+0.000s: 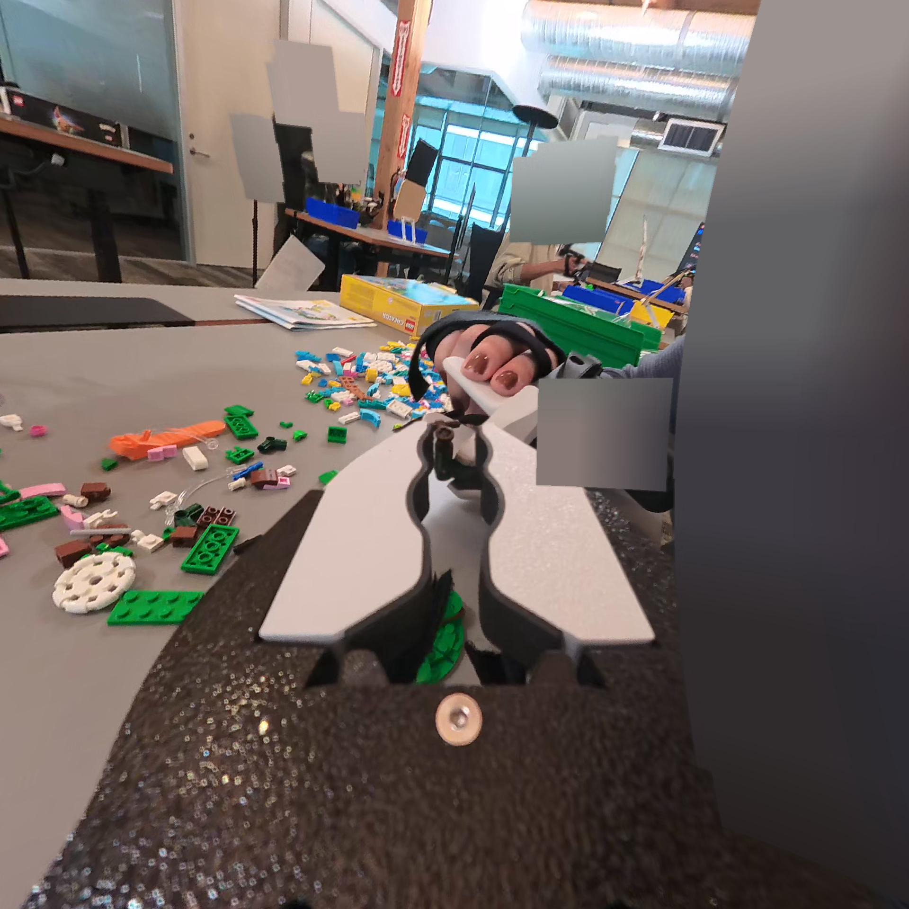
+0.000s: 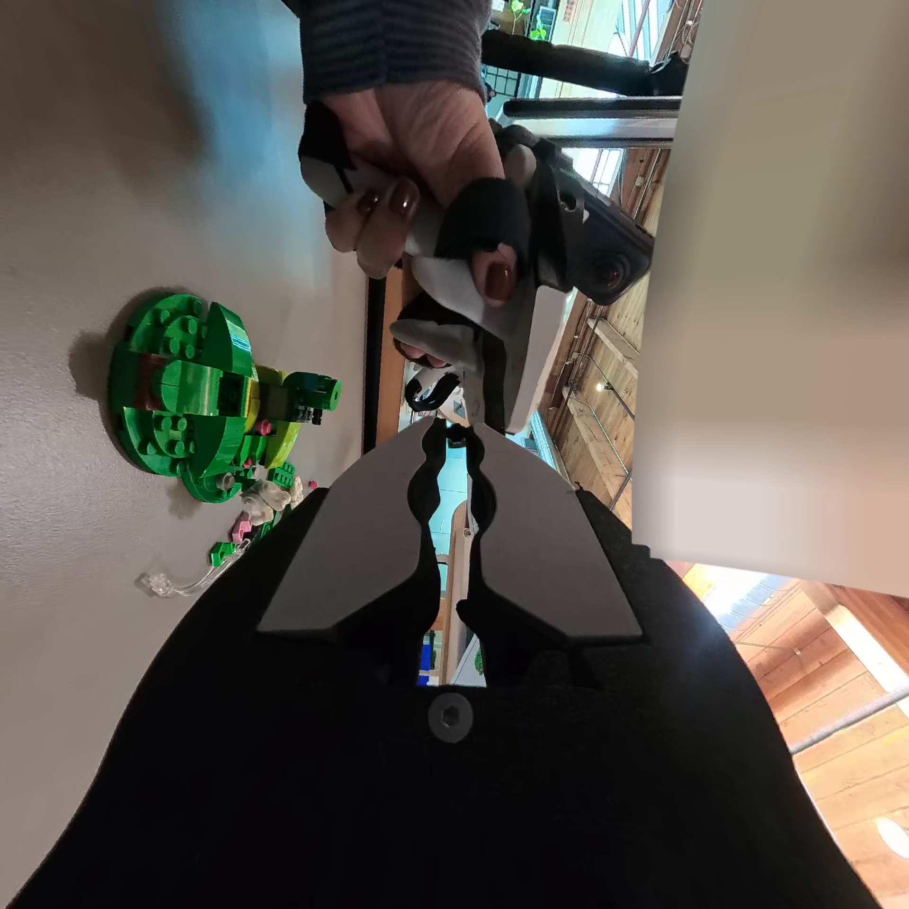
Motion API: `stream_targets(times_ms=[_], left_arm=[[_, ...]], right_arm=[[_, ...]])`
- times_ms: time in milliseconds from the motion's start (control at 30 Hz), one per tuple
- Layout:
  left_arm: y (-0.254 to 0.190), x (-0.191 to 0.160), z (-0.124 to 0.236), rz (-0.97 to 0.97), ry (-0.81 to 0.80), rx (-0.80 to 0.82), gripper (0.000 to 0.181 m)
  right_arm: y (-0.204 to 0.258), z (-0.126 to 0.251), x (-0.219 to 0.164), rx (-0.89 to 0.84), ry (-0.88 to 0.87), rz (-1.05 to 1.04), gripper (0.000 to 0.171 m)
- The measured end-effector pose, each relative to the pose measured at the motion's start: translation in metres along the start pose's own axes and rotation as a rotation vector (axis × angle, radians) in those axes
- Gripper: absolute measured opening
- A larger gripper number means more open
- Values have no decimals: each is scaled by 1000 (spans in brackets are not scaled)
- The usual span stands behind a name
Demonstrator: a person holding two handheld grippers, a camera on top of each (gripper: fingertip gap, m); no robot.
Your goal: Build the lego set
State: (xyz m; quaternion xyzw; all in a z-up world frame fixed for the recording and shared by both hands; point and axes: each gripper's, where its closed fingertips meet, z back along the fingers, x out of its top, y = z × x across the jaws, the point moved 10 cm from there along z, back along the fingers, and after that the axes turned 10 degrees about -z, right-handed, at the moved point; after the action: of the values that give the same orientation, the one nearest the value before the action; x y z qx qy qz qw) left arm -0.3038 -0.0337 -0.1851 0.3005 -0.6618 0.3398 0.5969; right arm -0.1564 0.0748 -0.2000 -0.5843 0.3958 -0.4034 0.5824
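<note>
Left gripper (image 1: 450, 433): pinching a tiny stack between its tips, a brown round stud piece on a dark green stalk-looking part (image 1: 442, 455). Fingers are nearly together around it, so it's clamped on that.
Right gripper (image 2: 452, 433): tips sit close together, right up against the left one's tips. Can't honestly tell if it's gripping the same small piece or just nudging it, the contact spot is too dark and small in the right wrist view.
Hands: right hand (image 1: 484, 366) and left hand (image 2: 418, 172) each wrap a white handle with a black strap, both held up off the table.
The build so far: round green base (image 2: 182, 388) is sitting on the grey table (image 1: 98, 713), with curved green slopes, a bit of brown, lime pieces and a dark green chunk stacked on it. A few pink bits too. Looks like a decent foundation, not close to finished I'd guess.
What's left: loads. Green plates (image 1: 211, 548), a white round gear-ish plate (image 1: 93, 583), brown bricks, an orange piece (image 1: 167, 438), plus a whole pile of blue, white and yellow parts (image 1: 364, 383) farther back, none attached yet.
Extras: yellow set box (image 1: 408, 302) and instruction booklet (image 1: 305, 312) at the far end of the table, well apart from the build.
My read: mid sub-assembly, the little stalk probably goes on the base afterwards.
</note>
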Motion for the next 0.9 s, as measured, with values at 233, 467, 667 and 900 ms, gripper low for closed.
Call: stream_targets(times_ms=[233, 467, 667, 900], left_arm=[[3, -5, -3, 39, 36, -9, 10], [3, -5, -3, 32, 51, 19, 7], [3, -6, -3, 35, 54, 24, 7], [4, -6, -3, 38, 53, 28, 6]], right_arm=[[1, 0, -1, -1, 1, 5, 7], [3, -1, -1, -1, 6, 12, 7], [4, -1, -1, -1, 11, 10, 7], [4, -3, -1, -6, 12, 7, 7]])
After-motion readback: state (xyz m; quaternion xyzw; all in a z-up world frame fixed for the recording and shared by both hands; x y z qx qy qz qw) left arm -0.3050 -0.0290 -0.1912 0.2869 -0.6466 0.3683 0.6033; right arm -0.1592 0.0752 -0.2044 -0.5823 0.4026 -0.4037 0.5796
